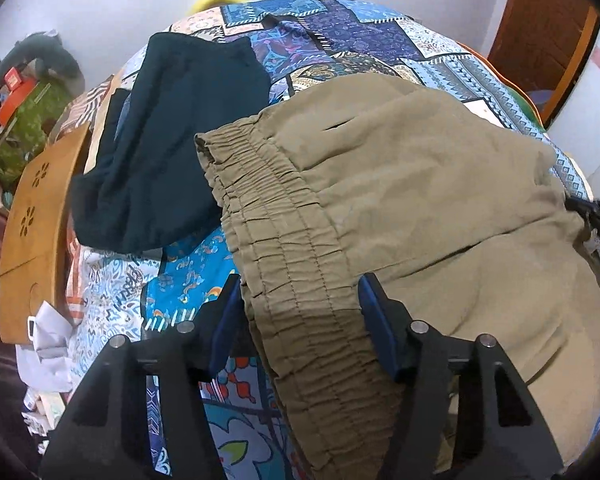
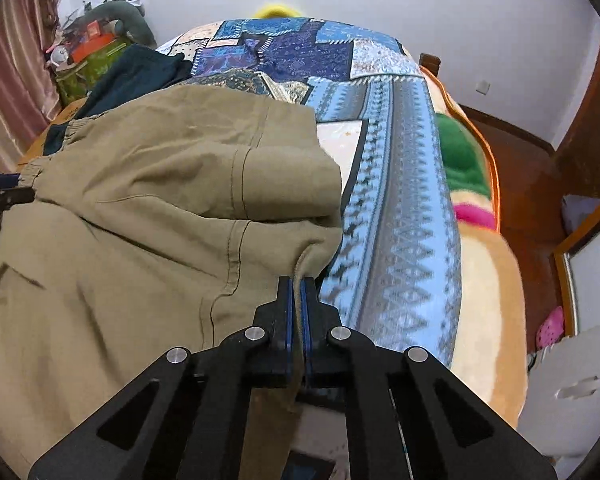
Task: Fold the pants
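Note:
Khaki pants (image 1: 420, 184) with a gathered elastic waistband (image 1: 284, 248) lie folded over on a patterned blue bed cover (image 1: 340, 32). My left gripper (image 1: 300, 292) is open, its blue-padded fingers on either side of the waistband. In the right wrist view the pants (image 2: 140, 200) fill the left half, leg layers stacked. My right gripper (image 2: 298, 284) is shut on the edge of the khaki fabric at the leg end. The right gripper's black tip also shows in the left wrist view (image 1: 598, 220) at the pants' far edge.
A dark teal garment (image 1: 172, 144) lies on the bed beside the waistband. A wooden board (image 1: 36, 232) and cluttered boxes (image 1: 20, 96) stand to the left. A plush blanket (image 2: 484, 264) hangs off the bed's right side above a wooden floor (image 2: 540, 208).

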A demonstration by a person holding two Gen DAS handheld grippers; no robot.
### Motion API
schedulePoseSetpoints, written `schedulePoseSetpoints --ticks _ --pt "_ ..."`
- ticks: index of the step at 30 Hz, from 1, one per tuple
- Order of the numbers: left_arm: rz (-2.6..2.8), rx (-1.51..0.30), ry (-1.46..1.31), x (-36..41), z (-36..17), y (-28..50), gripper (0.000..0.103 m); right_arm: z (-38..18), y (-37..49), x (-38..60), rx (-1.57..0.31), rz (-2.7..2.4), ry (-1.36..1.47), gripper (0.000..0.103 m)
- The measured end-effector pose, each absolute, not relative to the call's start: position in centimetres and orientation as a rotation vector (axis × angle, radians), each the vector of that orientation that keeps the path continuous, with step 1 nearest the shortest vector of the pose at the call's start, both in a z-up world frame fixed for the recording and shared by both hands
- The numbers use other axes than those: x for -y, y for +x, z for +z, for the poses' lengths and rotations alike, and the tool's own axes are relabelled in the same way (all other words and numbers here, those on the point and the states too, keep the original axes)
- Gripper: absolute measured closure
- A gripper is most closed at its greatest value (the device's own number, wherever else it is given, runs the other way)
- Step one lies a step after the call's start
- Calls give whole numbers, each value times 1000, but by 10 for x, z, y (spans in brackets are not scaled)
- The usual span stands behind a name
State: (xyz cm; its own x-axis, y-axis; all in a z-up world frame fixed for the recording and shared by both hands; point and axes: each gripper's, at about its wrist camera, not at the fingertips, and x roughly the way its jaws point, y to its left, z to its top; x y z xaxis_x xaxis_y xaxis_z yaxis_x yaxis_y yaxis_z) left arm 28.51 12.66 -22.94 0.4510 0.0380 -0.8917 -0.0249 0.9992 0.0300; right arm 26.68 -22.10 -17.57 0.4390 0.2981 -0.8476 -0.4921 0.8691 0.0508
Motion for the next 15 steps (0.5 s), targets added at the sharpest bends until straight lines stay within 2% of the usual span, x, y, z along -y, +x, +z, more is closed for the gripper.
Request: schedulePoseSetpoints --ticks 7,15 --pt "52 -1112 5 -130 -233 287 34 -188 269 226 -1033 466 -152 100" --pt "76 -1064 20 -132 -207 275 34 -159 259 237 -928 390 -197 99"
